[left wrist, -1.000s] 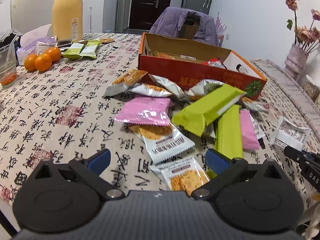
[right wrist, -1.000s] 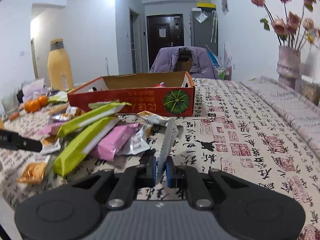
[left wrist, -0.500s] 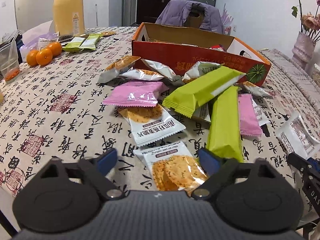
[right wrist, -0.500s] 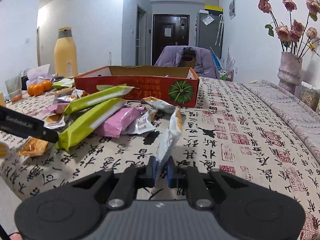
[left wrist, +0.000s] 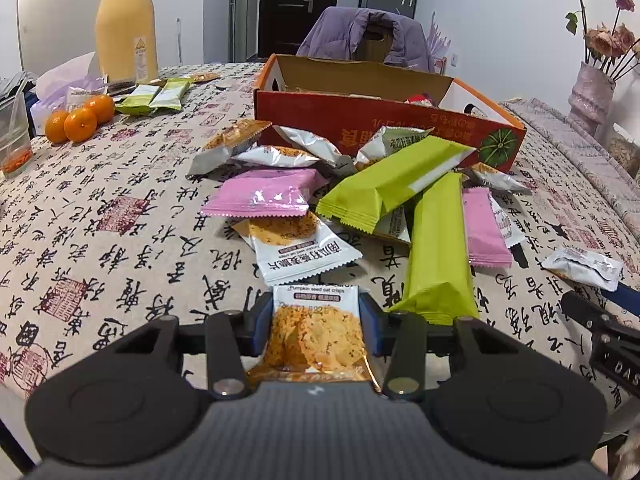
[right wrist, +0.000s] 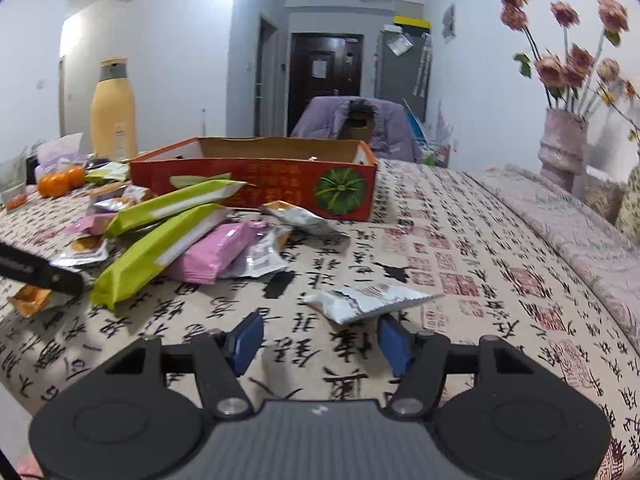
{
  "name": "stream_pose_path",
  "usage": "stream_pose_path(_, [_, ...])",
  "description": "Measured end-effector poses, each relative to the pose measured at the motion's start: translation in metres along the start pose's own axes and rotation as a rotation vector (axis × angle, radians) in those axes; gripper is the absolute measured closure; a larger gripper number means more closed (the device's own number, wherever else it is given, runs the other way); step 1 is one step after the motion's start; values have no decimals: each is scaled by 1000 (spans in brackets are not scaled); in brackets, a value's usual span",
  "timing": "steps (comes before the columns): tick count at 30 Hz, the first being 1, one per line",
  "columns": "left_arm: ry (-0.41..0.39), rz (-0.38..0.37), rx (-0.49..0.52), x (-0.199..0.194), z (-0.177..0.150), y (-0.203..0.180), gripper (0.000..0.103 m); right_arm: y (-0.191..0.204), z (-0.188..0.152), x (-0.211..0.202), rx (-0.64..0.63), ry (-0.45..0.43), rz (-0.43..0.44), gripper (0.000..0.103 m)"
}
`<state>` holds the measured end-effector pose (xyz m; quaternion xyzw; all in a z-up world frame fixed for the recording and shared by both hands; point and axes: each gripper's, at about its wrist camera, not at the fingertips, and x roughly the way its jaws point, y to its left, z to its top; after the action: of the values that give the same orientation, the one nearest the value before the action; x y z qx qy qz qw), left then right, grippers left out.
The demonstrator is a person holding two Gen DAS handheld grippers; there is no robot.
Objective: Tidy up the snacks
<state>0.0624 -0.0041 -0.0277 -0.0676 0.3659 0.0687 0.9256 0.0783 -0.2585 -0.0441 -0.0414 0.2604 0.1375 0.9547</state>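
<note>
My left gripper [left wrist: 316, 312] sits low over the near table edge, its jaws closing on a pumpkin seed crisps packet [left wrist: 316, 332] whose sides the blue pads touch. Beyond it lies a pile of snacks: two green bars [left wrist: 438, 248], pink packs [left wrist: 264, 196] and silver crisps packets [left wrist: 304, 252]. Behind the pile stands the orange cardboard box [left wrist: 360, 120], with a few snacks inside. My right gripper [right wrist: 320, 336] has its jaws opening. A white packet [right wrist: 368, 302] lies flat on the cloth just ahead of its right finger, free of both pads.
At the far left are oranges [left wrist: 76, 120], a tall yellow bottle [left wrist: 126, 28], a plastic cup [left wrist: 14, 136] and two small green packs [left wrist: 156, 98]. A vase of flowers [right wrist: 562, 148] stands at the right. A chair with a purple jacket [left wrist: 368, 40] is behind the box.
The left jaws came together onto the crisps packet, which lay loose between them before. The right jaws parted and the white packet they pinched upright now lies on the table.
</note>
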Motion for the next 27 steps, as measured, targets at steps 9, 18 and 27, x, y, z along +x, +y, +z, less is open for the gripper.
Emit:
stream_pose_path(9, [-36,-18,-18,-10,5,8,58,-25,5,-11,79,-18,0,25])
stream_pose_path(18, [-50,-30,-11,-11,8,10,58,-41,22,14,-18,63,19,13])
stream_pose_path(27, [-69,-48,18,-15,10,7,58,-44,33,62,-9,178,100,24])
